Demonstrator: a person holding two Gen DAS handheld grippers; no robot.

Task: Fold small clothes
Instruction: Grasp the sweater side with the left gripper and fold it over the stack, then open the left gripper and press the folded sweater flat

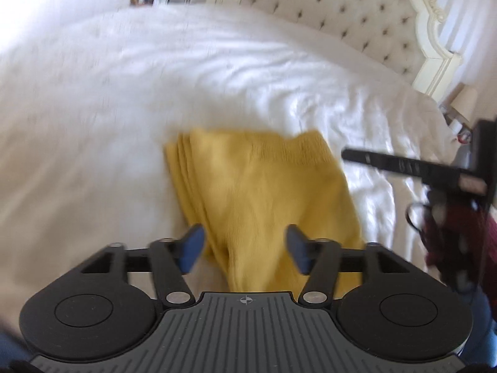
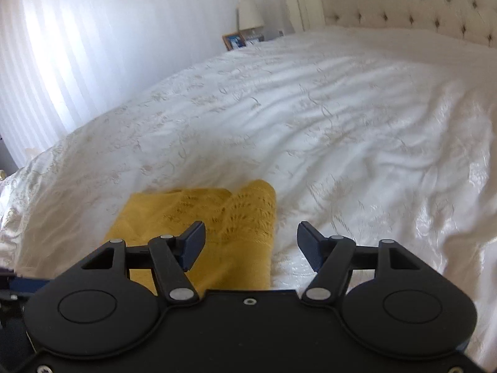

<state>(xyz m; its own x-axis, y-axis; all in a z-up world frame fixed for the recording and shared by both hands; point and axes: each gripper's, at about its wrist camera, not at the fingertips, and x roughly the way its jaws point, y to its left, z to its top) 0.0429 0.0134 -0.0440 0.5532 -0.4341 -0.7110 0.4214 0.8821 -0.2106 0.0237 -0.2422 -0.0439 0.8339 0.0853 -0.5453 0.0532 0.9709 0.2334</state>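
Observation:
A folded yellow knit garment [image 1: 261, 199] lies on the white bedspread [image 1: 124, 99], its stacked layers showing along its left edge. My left gripper [image 1: 245, 244] is open and empty, just above the garment's near end. In the right wrist view the same garment [image 2: 217, 227] lies to the lower left on the bedspread [image 2: 310, 118]. My right gripper [image 2: 251, 242] is open and empty, over the garment's right edge. The right gripper's black body [image 1: 435, 174] shows at the right of the left wrist view.
A tufted cream headboard [image 1: 357, 21] stands at the far end of the bed. A lamp [image 2: 250, 15] and a picture frame [image 2: 234, 41] stand on a bedside table beyond the bed. A white curtain [image 2: 77, 46] hangs at the left. The view is motion-blurred.

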